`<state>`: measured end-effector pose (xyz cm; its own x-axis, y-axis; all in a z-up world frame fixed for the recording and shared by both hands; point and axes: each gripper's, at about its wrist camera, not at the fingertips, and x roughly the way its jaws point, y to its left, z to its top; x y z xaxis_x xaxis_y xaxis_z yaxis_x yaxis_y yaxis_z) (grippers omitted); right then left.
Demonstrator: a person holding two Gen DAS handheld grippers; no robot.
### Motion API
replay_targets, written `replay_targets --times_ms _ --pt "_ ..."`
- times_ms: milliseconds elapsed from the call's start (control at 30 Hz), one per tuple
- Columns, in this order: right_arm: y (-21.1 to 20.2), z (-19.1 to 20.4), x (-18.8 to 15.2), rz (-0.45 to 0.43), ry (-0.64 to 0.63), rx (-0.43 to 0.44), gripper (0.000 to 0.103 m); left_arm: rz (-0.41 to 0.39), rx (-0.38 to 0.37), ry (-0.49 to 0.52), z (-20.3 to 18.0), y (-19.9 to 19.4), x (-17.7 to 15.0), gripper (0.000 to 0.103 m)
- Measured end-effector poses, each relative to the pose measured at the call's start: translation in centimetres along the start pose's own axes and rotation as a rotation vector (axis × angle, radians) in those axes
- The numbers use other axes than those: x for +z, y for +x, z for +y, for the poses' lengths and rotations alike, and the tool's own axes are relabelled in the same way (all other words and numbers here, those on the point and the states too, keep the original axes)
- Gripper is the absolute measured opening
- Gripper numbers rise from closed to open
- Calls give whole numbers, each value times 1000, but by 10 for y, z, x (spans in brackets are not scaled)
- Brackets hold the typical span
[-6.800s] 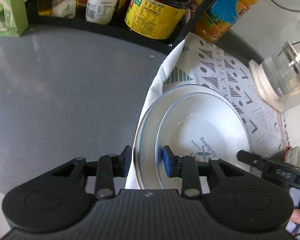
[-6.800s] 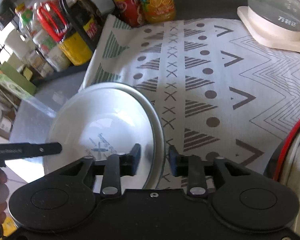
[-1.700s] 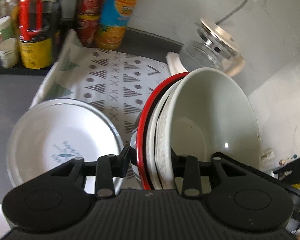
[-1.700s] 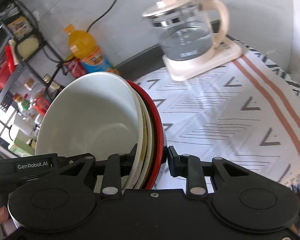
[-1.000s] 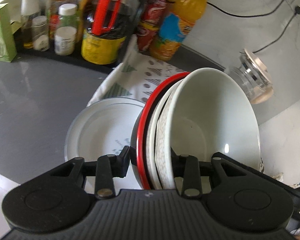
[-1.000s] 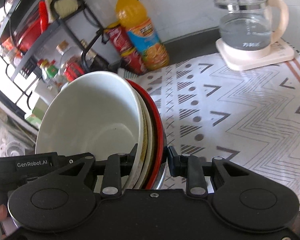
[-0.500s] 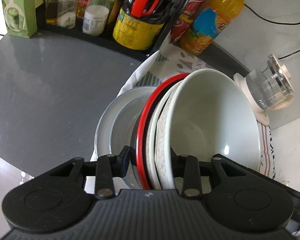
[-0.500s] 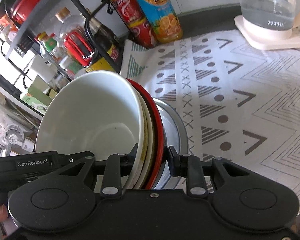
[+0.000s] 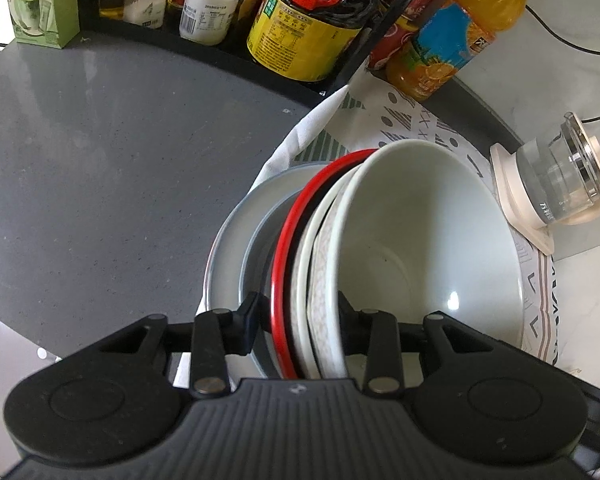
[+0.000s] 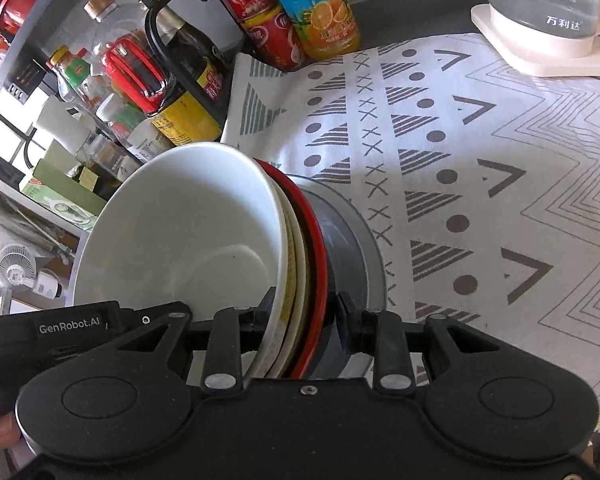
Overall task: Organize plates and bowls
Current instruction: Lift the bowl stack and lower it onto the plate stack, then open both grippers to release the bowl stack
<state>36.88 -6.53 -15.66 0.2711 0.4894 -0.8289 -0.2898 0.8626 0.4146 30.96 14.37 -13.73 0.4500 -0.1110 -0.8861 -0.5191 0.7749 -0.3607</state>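
A nested stack of bowls is held tilted: a white bowl (image 9: 420, 248) (image 10: 180, 232) innermost, a patterned one around it, and a red-rimmed black bowl (image 9: 288, 248) (image 10: 314, 240) outermost. My left gripper (image 9: 300, 320) is shut on the stack's near rim. My right gripper (image 10: 304, 312) is shut on the opposite rim. Directly under the stack lie two stacked white plates (image 9: 236, 248) (image 10: 352, 248), at the left edge of the patterned cloth (image 10: 460, 160). Whether the stack touches the plates is hidden.
A black rack with an oil bottle (image 9: 300, 28), jars and a green carton (image 9: 40, 4) lines the back. An orange juice bottle (image 10: 316, 4), red cans (image 10: 260, 12) and a glass kettle (image 10: 540, 12) stand along the cloth's far edge. Grey countertop (image 9: 120, 160) lies left.
Both grippers, earlier at the plates with nothing held, now carry the bowl stack. Over the last seconds it moved left across the cloth and down over the plates.
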Motion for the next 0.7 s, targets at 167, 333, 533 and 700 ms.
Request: replay_targets --times_ms 167,333,533,700 --pt "1 1 1 4 -16 -1 33 0 -9 -5 1 2 0 35" --pt "-3 6 2 15 -72 0 40 -83 -10 15 -4 -6 -4 43" --pt "-21 7 7 -21 -111 -21 56 -131 -35 16 -7 -19 -4 62" --pt "-43 7 8 -69 -129 -23 67 -189 -46 17 -9 -37 -3 77"
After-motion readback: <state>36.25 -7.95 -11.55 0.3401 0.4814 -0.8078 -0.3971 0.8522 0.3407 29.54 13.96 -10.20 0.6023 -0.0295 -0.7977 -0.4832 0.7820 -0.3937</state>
